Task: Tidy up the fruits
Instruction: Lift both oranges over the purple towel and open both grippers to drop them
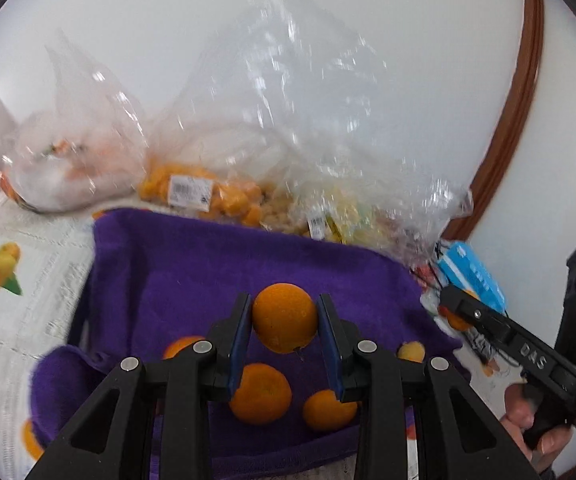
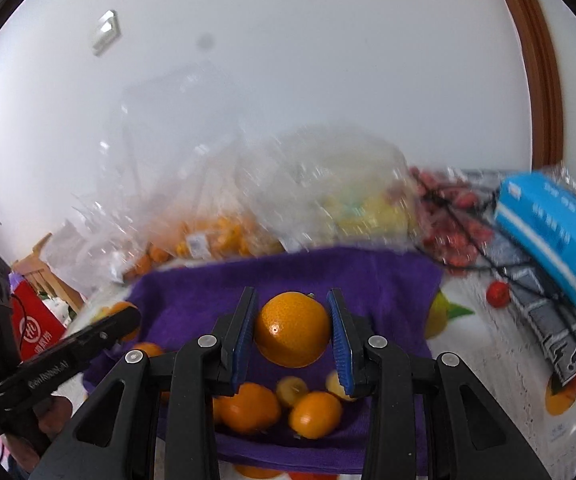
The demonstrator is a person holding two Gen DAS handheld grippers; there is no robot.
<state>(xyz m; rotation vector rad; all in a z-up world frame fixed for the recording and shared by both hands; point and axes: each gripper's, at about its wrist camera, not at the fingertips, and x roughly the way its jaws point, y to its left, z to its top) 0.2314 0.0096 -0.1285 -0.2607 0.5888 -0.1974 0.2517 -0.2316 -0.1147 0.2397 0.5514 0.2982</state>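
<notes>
My left gripper (image 1: pixel 284 318) is shut on an orange (image 1: pixel 284 318) and holds it above a purple towel (image 1: pixel 192 264). My right gripper (image 2: pixel 292 330) is shut on another orange (image 2: pixel 292 330) above the same purple towel (image 2: pixel 367 280). Loose oranges (image 1: pixel 260 394) and small yellow fruits (image 2: pixel 292 390) lie on the towel under both grippers. The right gripper also shows at the right of the left wrist view (image 1: pixel 453 304), and the left gripper at the left of the right wrist view (image 2: pixel 128 318).
Clear plastic bags of orange and yellow fruit (image 1: pixel 216 192) stand behind the towel by the white wall. A blue box (image 2: pixel 551 232), red fruits (image 2: pixel 447 216) and a grey patterned cloth (image 2: pixel 547 320) lie at the right. A red packet (image 2: pixel 36 332) is at the left.
</notes>
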